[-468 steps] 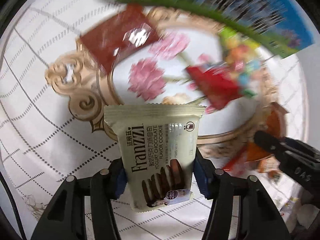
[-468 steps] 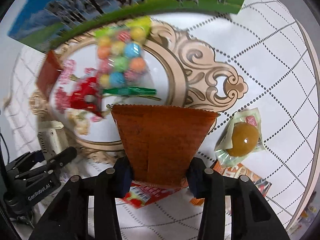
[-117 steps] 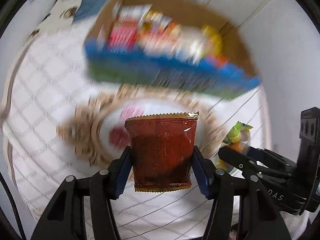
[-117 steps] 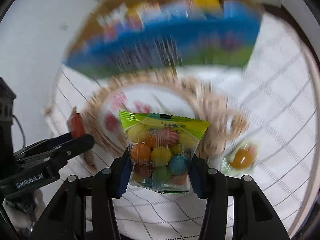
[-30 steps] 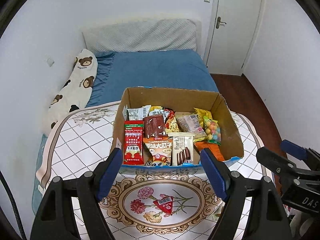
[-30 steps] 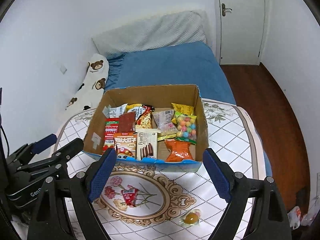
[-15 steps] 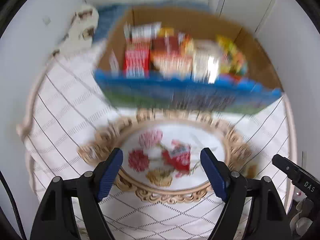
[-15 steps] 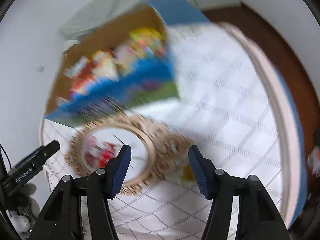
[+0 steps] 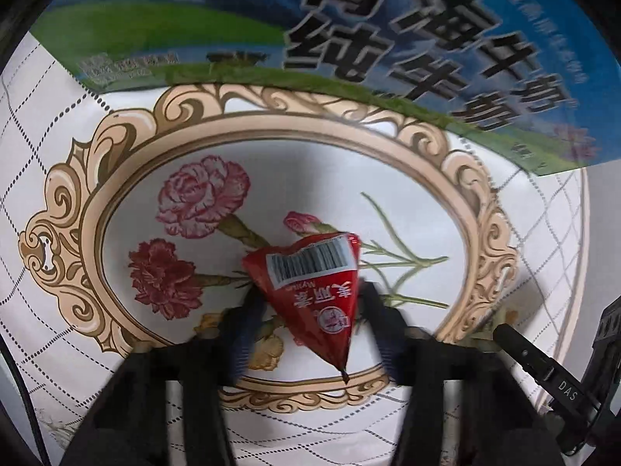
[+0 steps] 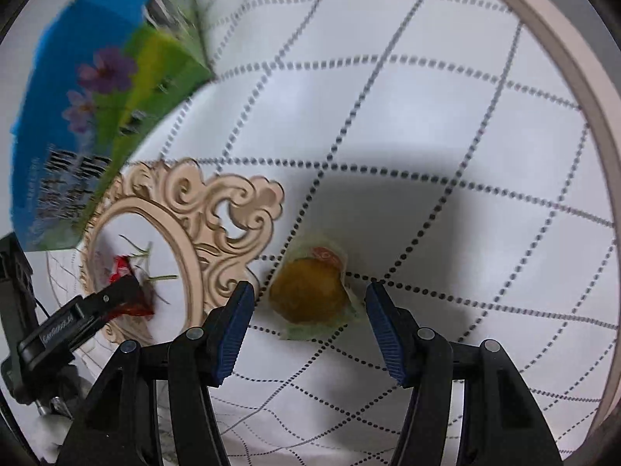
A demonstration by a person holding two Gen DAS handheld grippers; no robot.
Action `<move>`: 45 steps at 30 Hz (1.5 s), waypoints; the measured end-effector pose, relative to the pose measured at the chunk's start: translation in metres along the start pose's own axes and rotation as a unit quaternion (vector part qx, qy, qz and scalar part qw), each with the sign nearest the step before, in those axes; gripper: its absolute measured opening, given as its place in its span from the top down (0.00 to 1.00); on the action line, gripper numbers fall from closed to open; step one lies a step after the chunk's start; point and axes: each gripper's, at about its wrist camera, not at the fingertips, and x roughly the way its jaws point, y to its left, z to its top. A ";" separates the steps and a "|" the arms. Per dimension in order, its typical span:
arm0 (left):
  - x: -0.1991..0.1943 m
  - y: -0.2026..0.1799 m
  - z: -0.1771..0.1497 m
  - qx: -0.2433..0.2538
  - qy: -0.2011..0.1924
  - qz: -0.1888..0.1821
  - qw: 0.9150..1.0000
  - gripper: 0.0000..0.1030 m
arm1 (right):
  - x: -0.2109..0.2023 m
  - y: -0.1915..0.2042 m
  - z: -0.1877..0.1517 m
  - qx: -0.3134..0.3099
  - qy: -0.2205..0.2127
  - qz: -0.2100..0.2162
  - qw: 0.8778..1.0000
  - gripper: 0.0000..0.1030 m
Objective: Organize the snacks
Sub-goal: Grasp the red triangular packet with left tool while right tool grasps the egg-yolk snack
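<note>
A red triangular snack packet (image 9: 314, 291) with a barcode lies on the flowered tablecloth (image 9: 186, 178), in the gold oval frame. My left gripper (image 9: 308, 322) is open, its blurred fingers low on either side of the packet. A round yellow-brown snack in a clear green-edged wrapper (image 10: 308, 295) lies on the checked cloth. My right gripper (image 10: 306, 310) is open with its blue pads either side of that snack. The blue and green snack box (image 9: 407, 39) stands just behind; its inside is hidden. The left gripper also shows in the right wrist view (image 10: 116, 299) by the red packet (image 10: 122, 268).
The box's printed wall (image 10: 89, 116) fills the upper left of the right wrist view. The round table's pink rim (image 10: 574, 89) curves along the right. The right gripper's finger (image 9: 543, 365) shows at the lower right of the left wrist view.
Both grippers have dropped from high above the box to the table. The left now straddles the red packet, the right straddles the yellow snack. Both stay open.
</note>
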 end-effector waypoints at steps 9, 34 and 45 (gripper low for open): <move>-0.002 0.023 -0.041 0.020 0.006 0.021 1.000 0.66 | 0.024 0.059 -0.028 -0.154 0.006 -0.053 0.987 0.44; -0.002 0.040 -0.036 0.011 0.005 0.000 1.000 0.37 | 0.053 0.086 -0.052 -0.185 0.046 -0.071 0.979 0.34; 0.011 0.010 -0.036 0.047 0.000 0.041 0.998 0.62 | 0.071 0.099 -0.067 -0.241 0.034 -0.102 0.965 0.42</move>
